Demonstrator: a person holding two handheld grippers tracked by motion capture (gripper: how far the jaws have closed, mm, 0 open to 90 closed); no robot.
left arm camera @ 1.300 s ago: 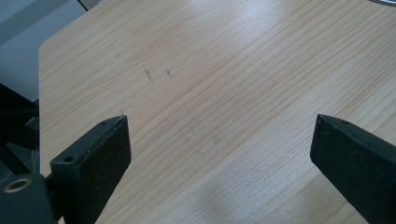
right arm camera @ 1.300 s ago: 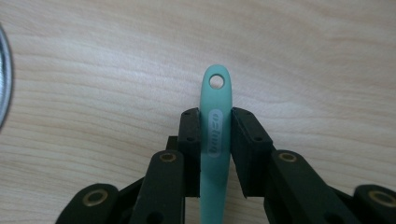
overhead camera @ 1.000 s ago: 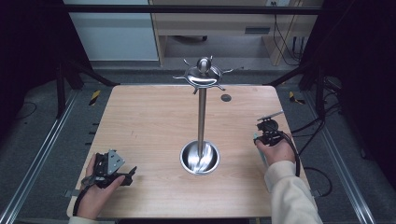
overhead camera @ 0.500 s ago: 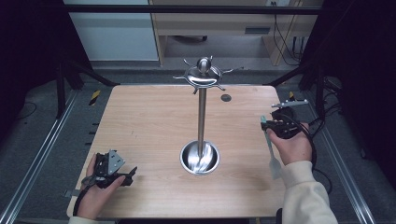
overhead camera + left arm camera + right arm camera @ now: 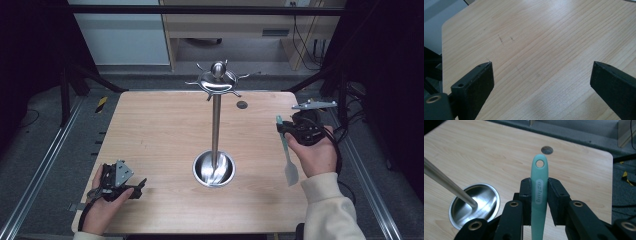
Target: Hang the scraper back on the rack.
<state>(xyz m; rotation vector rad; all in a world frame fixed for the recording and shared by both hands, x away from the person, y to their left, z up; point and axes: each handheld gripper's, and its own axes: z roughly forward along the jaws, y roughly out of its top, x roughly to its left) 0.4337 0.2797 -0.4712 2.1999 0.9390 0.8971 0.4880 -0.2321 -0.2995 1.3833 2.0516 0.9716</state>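
Above the right edge of the pale wooden table point(image 5: 160, 130), your right gripper point(image 5: 283, 131) clamps the mint-green silicone spatula point(image 5: 539, 192) by its handle, blade hanging toward you. Your left gripper point(image 5: 137, 186), jaws spread empty, rests near the polished steel hook stand point(image 5: 216, 125).

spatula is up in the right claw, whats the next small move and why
Probably carry the spatula toward the hooks of the metal stand. The right claw grips its handle with the hanging hole free above the jaws, and the stand's hooks look bare.
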